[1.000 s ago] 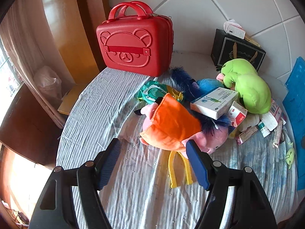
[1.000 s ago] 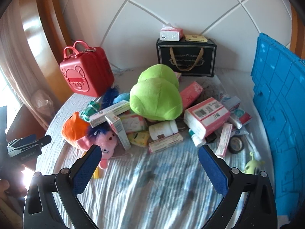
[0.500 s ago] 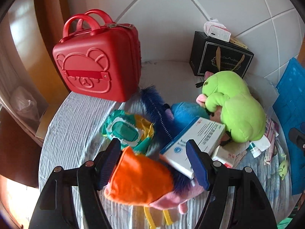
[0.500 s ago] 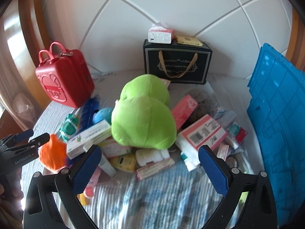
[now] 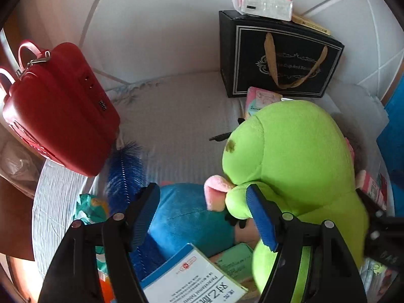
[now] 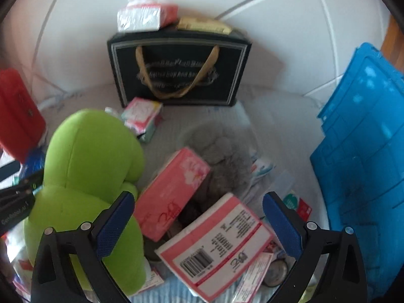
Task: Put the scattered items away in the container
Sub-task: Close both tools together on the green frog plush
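Observation:
My left gripper (image 5: pixel 203 214) is open over the pile, its right finger against the green plush (image 5: pixel 295 166), with a blue plush (image 5: pixel 186 222) and a white medicine box (image 5: pixel 192 275) below it. My right gripper (image 6: pixel 198 221) is open and empty above a pink tissue pack (image 6: pixel 171 192) and a pink-and-white box (image 6: pixel 217 242). The green plush (image 6: pixel 88 166) lies left of it. The blue crate (image 6: pixel 363 136) stands at the right. A grey plush (image 6: pixel 222 151) lies behind the pink pack.
A shut red case (image 5: pixel 58 118) stands at the left. A black gift bag (image 6: pixel 179 68) with packs on top stands against the white wall. Small boxes, a tape roll (image 6: pixel 275 272) and tubes litter the striped sheet (image 5: pixel 174 116).
Both grippers have moved forward and down into the pile. The left one passed the orange plush and reached the green plush. The right one closed in on the pink boxes. Jaws stayed open.

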{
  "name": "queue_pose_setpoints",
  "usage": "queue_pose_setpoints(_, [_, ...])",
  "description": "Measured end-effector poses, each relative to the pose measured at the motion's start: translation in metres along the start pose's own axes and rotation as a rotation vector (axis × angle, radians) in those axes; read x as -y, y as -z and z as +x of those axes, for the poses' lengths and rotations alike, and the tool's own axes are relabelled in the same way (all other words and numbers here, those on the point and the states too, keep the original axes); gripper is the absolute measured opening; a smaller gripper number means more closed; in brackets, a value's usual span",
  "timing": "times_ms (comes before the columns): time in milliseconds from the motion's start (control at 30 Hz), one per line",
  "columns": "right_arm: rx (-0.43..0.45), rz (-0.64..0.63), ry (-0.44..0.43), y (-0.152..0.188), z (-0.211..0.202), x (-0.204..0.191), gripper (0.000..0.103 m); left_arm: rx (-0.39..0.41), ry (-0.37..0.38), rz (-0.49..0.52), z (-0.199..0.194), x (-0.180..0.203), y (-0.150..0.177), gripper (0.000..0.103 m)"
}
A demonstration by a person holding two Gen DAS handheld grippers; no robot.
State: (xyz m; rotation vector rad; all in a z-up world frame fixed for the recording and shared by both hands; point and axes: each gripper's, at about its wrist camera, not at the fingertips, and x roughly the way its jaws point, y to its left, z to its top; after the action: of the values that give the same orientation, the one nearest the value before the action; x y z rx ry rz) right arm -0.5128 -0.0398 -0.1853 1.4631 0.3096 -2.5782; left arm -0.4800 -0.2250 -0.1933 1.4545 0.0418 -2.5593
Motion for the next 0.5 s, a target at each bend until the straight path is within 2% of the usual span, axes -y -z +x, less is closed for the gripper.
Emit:
queue_pose_setpoints(67, [-0.014,-0.04,-0.036,0.017,0.001,-0.009,0.103,0.017,-0.008,0.029,-0.008,0.008,0.012,0.07])
queue_pose_setpoints(133, [-0.012,-0.065,-0.024,0.036,-0.008,-0.012,0.103,0.01,0.031,0.021,-0.02,0.011,0.028,0.07])
queue_pose_setpoints(233, [-0.039,-0.04,-0.086,0.065,-0.024,-0.006,0.103,0.009,0.089,0.019,-0.043,0.015,0.056,0.07])
queue_pose_setpoints(300, [-0.045,-0.046,-0.093,0.084,-0.039,-0.007,0.103,-0.004,0.129,0.04,-0.057,0.02,0.077,0.07])
queue_pose_setpoints(433, [-0.07,-0.046,-0.16,0.128,-0.065,-0.01,0.103,-0.042,0.108,0.103,-0.071,0.034,0.121,0.07])
queue_pose_setpoints(500, [-0.099,-0.026,-0.215,0.151,-0.072,-0.01,0.103,-0.076,0.138,0.111,-0.076,0.033,0.14,0.07])
